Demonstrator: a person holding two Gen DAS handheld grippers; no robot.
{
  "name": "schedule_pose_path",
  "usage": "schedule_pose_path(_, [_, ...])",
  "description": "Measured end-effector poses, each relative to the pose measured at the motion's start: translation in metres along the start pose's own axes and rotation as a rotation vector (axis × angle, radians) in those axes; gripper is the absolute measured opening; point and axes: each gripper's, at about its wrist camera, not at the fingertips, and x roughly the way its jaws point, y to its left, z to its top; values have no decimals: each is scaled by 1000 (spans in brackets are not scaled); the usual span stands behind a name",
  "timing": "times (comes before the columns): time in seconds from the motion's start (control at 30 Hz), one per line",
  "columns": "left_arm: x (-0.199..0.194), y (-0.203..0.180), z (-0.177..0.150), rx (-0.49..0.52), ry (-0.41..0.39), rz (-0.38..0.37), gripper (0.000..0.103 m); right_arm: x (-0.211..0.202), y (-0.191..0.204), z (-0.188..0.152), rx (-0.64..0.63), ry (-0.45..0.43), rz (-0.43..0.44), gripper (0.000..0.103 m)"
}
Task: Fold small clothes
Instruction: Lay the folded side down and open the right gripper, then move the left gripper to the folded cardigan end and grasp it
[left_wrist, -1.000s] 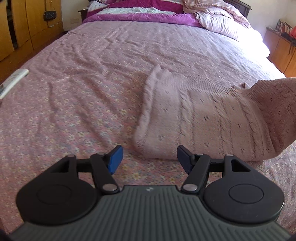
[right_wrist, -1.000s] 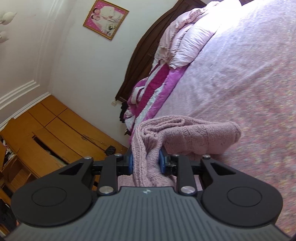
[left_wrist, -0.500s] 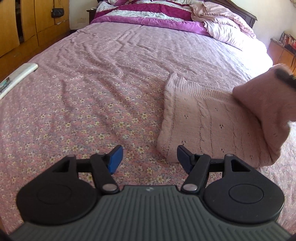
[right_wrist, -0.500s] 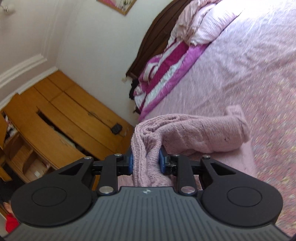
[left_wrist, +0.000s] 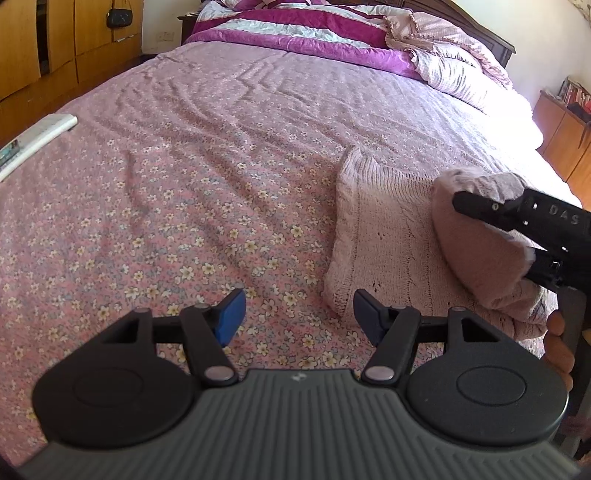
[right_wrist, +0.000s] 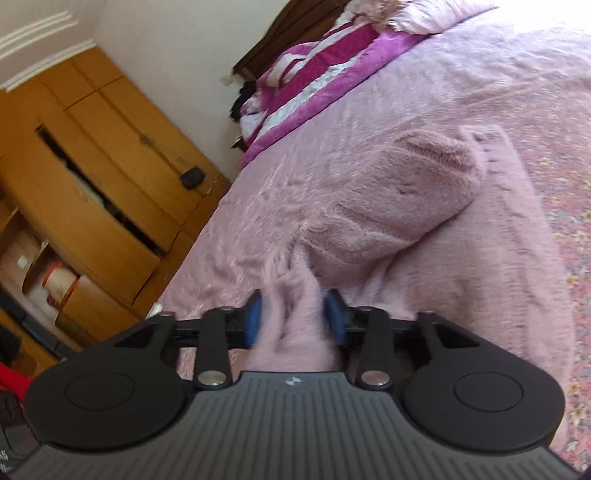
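A pale pink knitted sweater lies on the flowered bedspread, its body flat. My left gripper is open and empty, low over the bedspread just left of the sweater's near corner. My right gripper is shut on a bunched part of the sweater and holds it folded over the body. In the left wrist view the right gripper's black body shows at the right with the folded bundle under it. The picture in the right wrist view is blurred.
Folded purple and white blankets and pillows lie at the head of the bed. A white remote lies at the bed's left edge. Wooden wardrobes stand left of the bed. A low wooden cabinet stands at the right.
My right gripper has carried the bunched part of the sweater down and across over the flat body. The jaws look slightly wider. My left gripper has drawn back and stays open.
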Motion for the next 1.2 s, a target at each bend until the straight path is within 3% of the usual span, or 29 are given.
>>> schedule_pose_path(0.03, [0,0,0,-1,-1,0,66,1,2,-1,-2,4,10,65])
schedule_pose_path(0.4, [-6,1,5,-19,-19,-50,66,-42,30,-16,-80,-48,7,78])
schedule_pose_path(0.7, [-6,-25,20,15,-43,-128,66,-106,13,-25,-147,-162,-146,90])
schedule_pose_path(0.9, [7,-56,34,81,-66,-183,66,-127,-22,-27,-93,-203,-230,94])
schedule_pose_path(1.2, [41,-123,50,309,-88,-216,66,-139,-62,-28,-50,-235,-276,95])
